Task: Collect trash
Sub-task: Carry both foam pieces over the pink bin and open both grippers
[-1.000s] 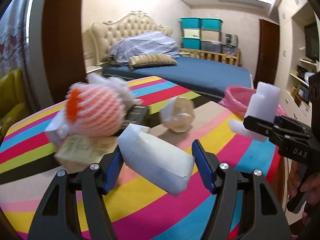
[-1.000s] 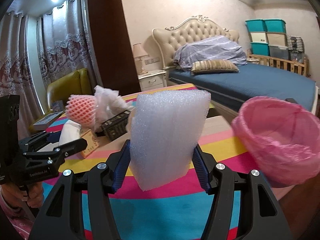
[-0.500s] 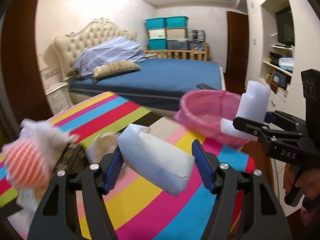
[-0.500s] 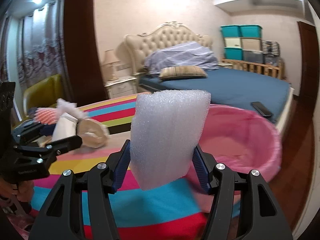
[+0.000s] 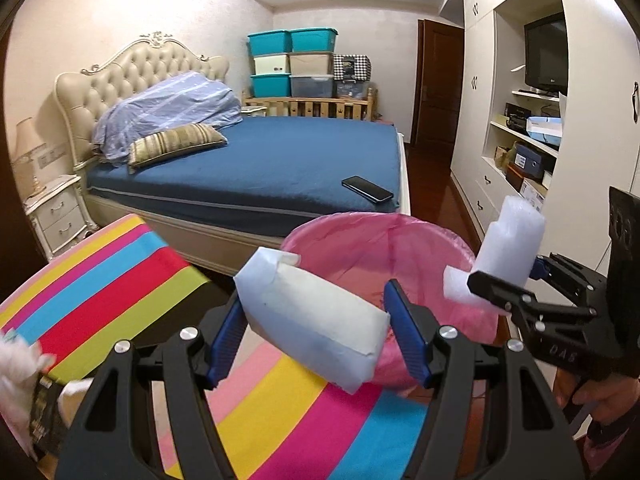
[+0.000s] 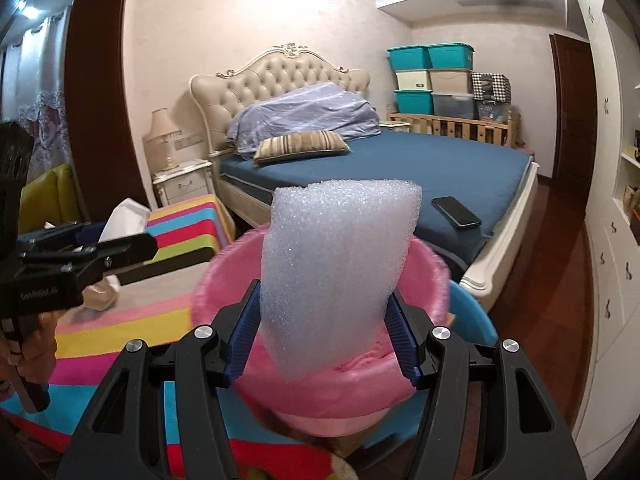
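Observation:
My left gripper [image 5: 316,332] is shut on a white paper packet [image 5: 316,316] and holds it above the striped table, next to the pink-lined trash bin [image 5: 404,240]. My right gripper [image 6: 322,332] is shut on a white foam sheet [image 6: 340,264] and holds it upright over the pink bin [image 6: 224,276]. The right gripper with its foam [image 5: 508,248] also shows at the right of the left wrist view. The left gripper and its packet [image 6: 124,216] show at the left of the right wrist view.
The striped tablecloth [image 5: 120,276] covers the table; a dark box and white wrapping [image 5: 24,392] lie at its left edge. A crumpled pale piece [image 6: 98,296] lies on the table. A blue bed with a phone [image 5: 368,189] stands behind. Wall cabinets [image 5: 512,128] are at the right.
Both grippers have swung right with their loads, away from the trash pile on the table. The pink bin now sits directly in front of and under them.

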`<action>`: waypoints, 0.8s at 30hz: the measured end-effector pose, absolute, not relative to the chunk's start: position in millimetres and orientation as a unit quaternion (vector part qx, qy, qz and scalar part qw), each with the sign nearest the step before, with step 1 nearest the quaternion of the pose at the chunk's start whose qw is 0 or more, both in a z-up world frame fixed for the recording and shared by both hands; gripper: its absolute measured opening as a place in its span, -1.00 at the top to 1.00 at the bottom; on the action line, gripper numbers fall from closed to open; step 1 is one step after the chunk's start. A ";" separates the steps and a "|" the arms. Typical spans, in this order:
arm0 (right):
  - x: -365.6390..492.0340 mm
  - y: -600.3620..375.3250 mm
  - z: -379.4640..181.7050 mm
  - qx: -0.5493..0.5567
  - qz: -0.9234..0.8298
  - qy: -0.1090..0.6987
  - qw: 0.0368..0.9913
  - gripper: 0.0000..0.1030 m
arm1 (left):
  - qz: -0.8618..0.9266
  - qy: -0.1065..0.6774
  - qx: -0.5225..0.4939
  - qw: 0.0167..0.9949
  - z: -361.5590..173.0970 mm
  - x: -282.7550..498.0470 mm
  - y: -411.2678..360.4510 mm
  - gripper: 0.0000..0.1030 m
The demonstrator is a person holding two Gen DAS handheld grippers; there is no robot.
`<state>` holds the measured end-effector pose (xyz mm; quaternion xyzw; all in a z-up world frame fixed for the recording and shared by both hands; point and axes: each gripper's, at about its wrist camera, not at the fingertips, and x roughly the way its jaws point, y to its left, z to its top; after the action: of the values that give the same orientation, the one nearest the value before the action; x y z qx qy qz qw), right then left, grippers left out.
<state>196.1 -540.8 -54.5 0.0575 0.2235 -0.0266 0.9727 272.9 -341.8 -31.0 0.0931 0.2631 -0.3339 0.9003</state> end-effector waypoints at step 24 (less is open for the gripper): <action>187.1 -573.4 -74.7 0.066 -0.060 0.235 0.968 -0.67 | -0.300 0.290 0.028 0.908 -28.0 323.1 -361.5 -0.88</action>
<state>187.1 -573.4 -74.7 0.0663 0.2352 -0.0598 0.9678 323.1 -361.5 -28.0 0.0280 0.2898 -0.3001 0.9084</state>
